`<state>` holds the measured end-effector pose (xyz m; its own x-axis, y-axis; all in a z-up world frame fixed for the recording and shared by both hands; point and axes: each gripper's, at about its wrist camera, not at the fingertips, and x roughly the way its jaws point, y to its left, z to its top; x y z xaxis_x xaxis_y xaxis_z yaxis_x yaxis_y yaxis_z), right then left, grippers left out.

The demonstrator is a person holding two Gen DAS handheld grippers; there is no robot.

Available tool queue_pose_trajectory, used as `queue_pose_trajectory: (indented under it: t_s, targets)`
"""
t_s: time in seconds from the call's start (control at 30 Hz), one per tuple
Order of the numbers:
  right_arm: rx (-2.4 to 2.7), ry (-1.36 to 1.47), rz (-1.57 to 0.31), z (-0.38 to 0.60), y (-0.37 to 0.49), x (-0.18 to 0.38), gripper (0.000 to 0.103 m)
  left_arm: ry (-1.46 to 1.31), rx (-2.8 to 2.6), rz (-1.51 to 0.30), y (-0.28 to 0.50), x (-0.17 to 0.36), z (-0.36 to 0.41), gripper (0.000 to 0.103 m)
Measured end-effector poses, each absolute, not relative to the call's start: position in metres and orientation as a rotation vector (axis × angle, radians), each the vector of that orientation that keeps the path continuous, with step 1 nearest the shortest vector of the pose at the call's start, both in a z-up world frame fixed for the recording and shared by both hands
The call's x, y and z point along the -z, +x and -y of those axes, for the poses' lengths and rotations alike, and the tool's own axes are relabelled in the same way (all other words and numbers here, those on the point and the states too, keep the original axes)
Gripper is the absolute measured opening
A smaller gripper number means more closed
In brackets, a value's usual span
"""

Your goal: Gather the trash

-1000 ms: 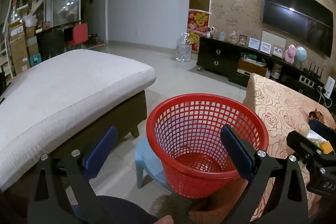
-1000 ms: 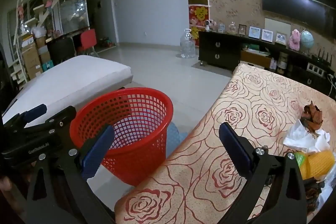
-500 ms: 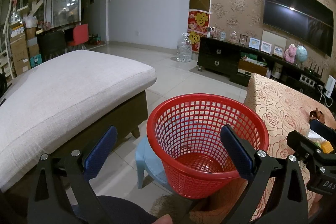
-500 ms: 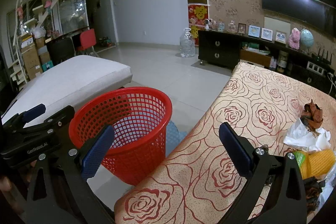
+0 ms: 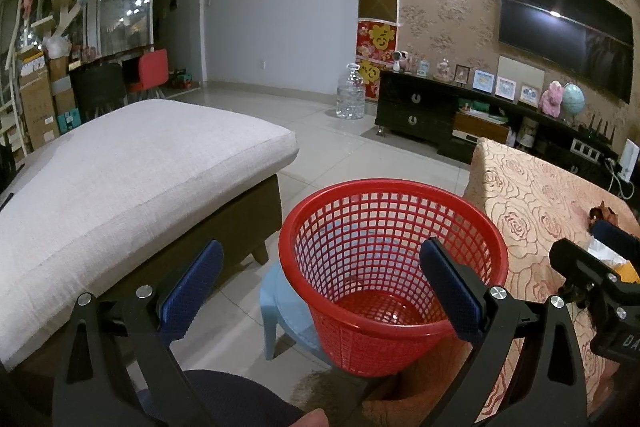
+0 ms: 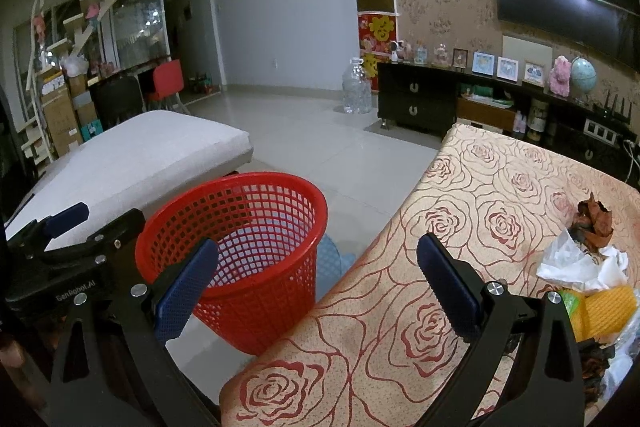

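Observation:
A red mesh basket stands on a light blue stool beside a table with a rose-patterned cloth. It looks empty. Trash lies at the table's right edge: brown dried leaves, crumpled white paper and a yellow wrapper. My left gripper hangs open above the basket's near side, holding nothing. My right gripper is open over the table's near-left part, left of the trash, holding nothing.
A grey cushioned ottoman sits left of the basket. A black TV cabinet with frames and a large water bottle stand along the far wall. Tiled floor lies open between them.
Almost nothing moved: both views shifted only slightly, and both grippers stay open and empty.

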<state>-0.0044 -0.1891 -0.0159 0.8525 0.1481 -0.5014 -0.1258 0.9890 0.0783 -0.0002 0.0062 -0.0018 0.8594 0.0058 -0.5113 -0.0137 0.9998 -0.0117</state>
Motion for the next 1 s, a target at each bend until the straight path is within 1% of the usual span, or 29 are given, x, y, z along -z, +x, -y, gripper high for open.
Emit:
queue_pose_trajectory:
  t_s: [0.5, 1.0]
  targets:
    - [-0.163, 0.046, -0.486, 0.189, -0.019, -0.003, 0.096, 0.002, -0.057, -0.487, -0.026, -0.021, -0.012, 0.095]
    - [-0.165, 0.052, -0.474, 0.193, -0.025, -0.01, 0.096, 0.015, -0.049, -0.483, -0.031, -0.025, -0.006, 0.095]
